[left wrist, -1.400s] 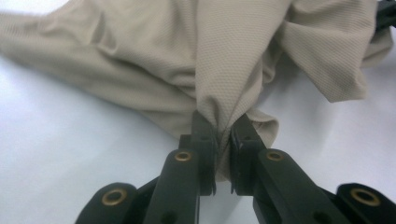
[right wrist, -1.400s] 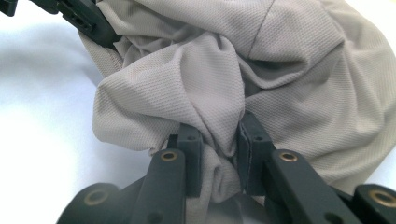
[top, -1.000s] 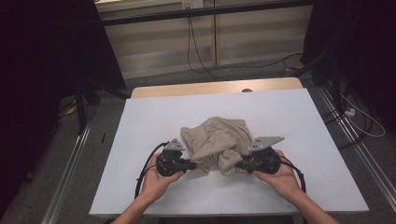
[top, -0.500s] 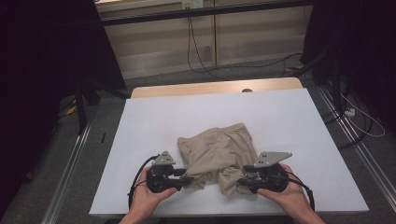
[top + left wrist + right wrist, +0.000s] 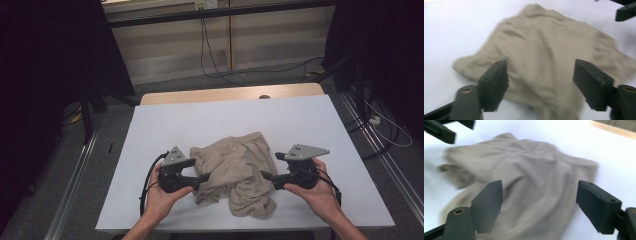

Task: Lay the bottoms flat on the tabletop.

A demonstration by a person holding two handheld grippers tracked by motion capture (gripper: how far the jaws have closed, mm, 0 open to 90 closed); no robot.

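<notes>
So there's a beige cloth (image 5: 235, 170) lying crumpled in a loose heap on the white table (image 5: 225, 120), toward the near edge and roughly in the middle left to right. Its near end bunches into a thicker fold that sits closest to the person.

The left tool (image 5: 204, 177) is at the cloth's left edge, its tips right by the fabric, held in the left hand (image 5: 162, 197). Its jaws have just been opening and now stand wide. In the left gripper view the left tool (image 5: 540, 85) has both black jaws well apart with the cloth (image 5: 549, 55) lying flat on the table beyond them, nothing pinched, so it's released.

Same story on the other side. The right tool (image 5: 265, 175) is at the cloth's right edge, tips pointing in toward it, held in the right hand (image 5: 320, 197). Its jaws have also just been opening. In the right gripper view the right tool (image 5: 539, 205) has its jaws spread with the cloth (image 5: 524, 182) behind them, loose, not gripped.

Both tools face each other across the cloth. Both close-up views are a bit blurred. A strip of wood (image 5: 230, 93) shows along the table's far edge.
</notes>
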